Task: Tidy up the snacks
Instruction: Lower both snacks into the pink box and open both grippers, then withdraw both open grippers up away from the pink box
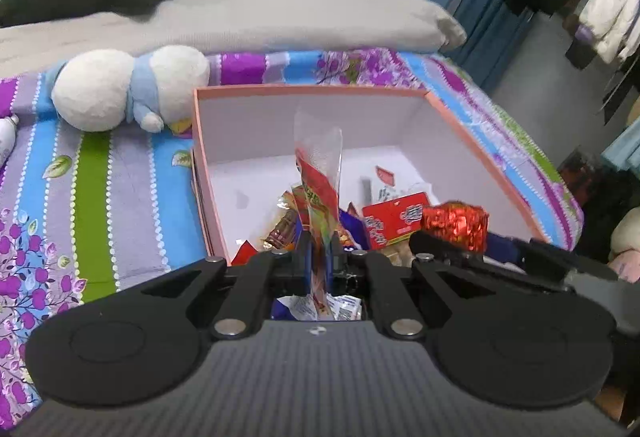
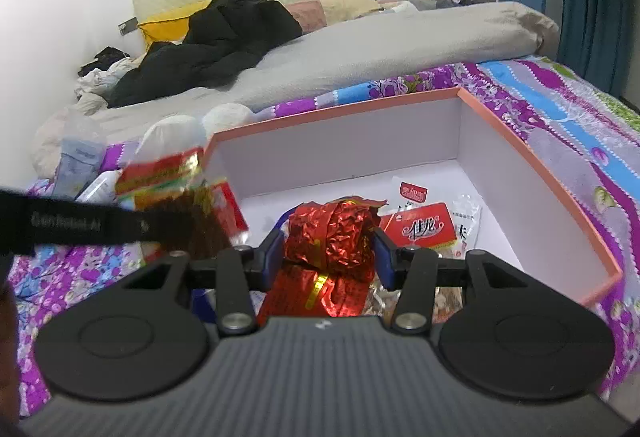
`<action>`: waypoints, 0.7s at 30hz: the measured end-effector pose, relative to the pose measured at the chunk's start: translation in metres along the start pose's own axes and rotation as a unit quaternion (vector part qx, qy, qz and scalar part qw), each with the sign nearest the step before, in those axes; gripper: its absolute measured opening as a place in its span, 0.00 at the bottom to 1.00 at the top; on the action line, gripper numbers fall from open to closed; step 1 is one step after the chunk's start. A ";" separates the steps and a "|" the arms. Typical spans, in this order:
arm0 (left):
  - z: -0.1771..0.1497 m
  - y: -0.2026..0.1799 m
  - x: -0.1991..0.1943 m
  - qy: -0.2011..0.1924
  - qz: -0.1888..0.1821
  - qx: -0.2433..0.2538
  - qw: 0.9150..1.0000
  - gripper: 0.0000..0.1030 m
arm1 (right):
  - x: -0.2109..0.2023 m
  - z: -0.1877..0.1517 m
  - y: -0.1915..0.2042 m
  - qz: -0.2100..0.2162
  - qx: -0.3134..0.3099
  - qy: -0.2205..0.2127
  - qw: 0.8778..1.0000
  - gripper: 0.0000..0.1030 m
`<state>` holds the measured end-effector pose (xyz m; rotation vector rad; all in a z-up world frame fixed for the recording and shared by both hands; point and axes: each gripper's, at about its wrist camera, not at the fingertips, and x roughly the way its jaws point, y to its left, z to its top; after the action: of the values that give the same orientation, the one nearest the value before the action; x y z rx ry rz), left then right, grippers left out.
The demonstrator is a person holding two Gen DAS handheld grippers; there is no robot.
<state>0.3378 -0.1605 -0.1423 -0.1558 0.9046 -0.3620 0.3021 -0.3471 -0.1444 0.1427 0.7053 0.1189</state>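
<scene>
Left claw (image 1: 320, 257) pinching clear packet (image 1: 318, 173), plush toy (image 1: 128, 89) visible

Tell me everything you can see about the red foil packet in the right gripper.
The red foil packet is crinkled, shiny metallic red, with a yellow strip low on its front. It stands roughly upright, pinched from both sides by the right gripper, whose blue pads press its sides. It hangs above the near end of the pink box.

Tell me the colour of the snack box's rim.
Salmon pink rim on the snack box, with pale whitish inner walls; clearest in the right wrist view.
</scene>
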 end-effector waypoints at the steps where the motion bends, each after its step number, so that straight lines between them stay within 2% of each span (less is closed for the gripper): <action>1: 0.002 0.001 0.006 -0.001 0.006 -0.001 1.000 0.07 | 0.006 0.001 -0.002 0.001 -0.001 0.003 1.000 0.49; 8: 0.010 0.011 0.030 0.005 0.017 -0.015 1.000 0.08 | 0.031 0.002 -0.009 0.014 0.003 0.014 1.000 0.49; 11: 0.012 0.014 0.037 0.012 0.020 -0.019 1.000 0.11 | 0.040 0.002 -0.012 0.011 0.009 0.022 1.000 0.57; 12: 0.013 0.015 0.039 0.019 0.025 -0.023 0.999 0.21 | 0.042 0.003 -0.014 0.009 0.013 0.021 1.000 0.65; 13: 0.014 0.016 0.038 0.019 0.029 -0.025 0.999 0.41 | 0.042 0.004 -0.015 0.008 0.016 0.019 1.000 0.68; 15: 0.015 0.017 0.032 0.005 0.035 -0.023 0.999 0.67 | 0.041 0.005 -0.016 0.006 0.021 0.017 1.000 0.69; 21: 0.023 0.012 -0.001 -0.026 0.032 -0.005 0.999 0.68 | 0.018 0.010 -0.010 0.003 0.022 -0.001 1.000 0.69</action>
<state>0.3587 -0.1497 -0.1311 -0.1452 0.8572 -0.2933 0.3223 -0.3550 -0.1500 0.1875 0.7056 0.1084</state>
